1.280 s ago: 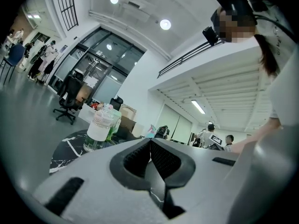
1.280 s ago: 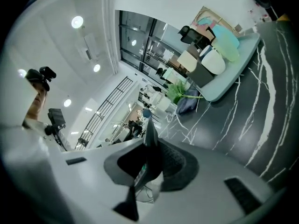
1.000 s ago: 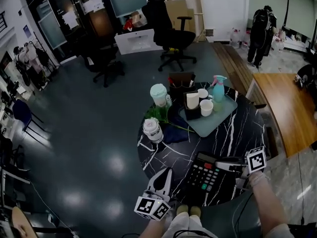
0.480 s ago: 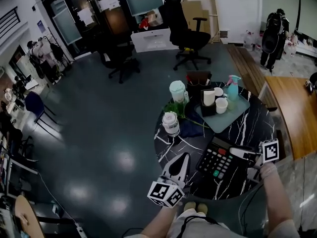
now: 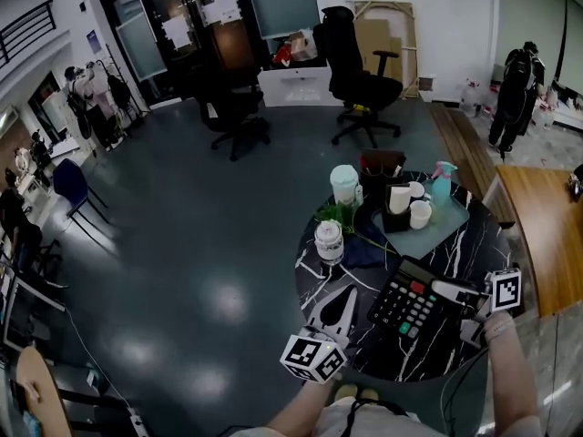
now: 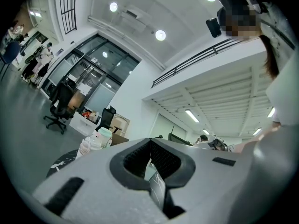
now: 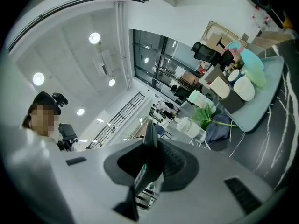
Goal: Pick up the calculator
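The black calculator [image 5: 412,302], with a red key and a green key, hangs tilted just above the near side of the round black marble table [image 5: 455,248]. My right gripper [image 5: 462,292] is shut on its right edge, and in the right gripper view the calculator [image 7: 149,136] stands edge-on between the pads of that gripper [image 7: 154,164]. My left gripper [image 5: 349,291] is at the table's near left edge, left of the calculator and apart from it. Its jaws are shut with nothing in them, as the left gripper view of it [image 6: 152,164] shows.
A teal tray [image 5: 448,232] at the table's far side carries cups [image 5: 420,214] and a spray bottle [image 5: 441,182]. A white jar [image 5: 328,241], a mint-lidded cup [image 5: 344,185], a green plant [image 5: 342,215] and a blue cloth [image 5: 364,251] lie left of it. A wooden table [image 5: 547,235] stands to the right.
My right gripper has risen with the calculator, which now tilts clear of the table. My left gripper has also risen a little at the table's near edge.
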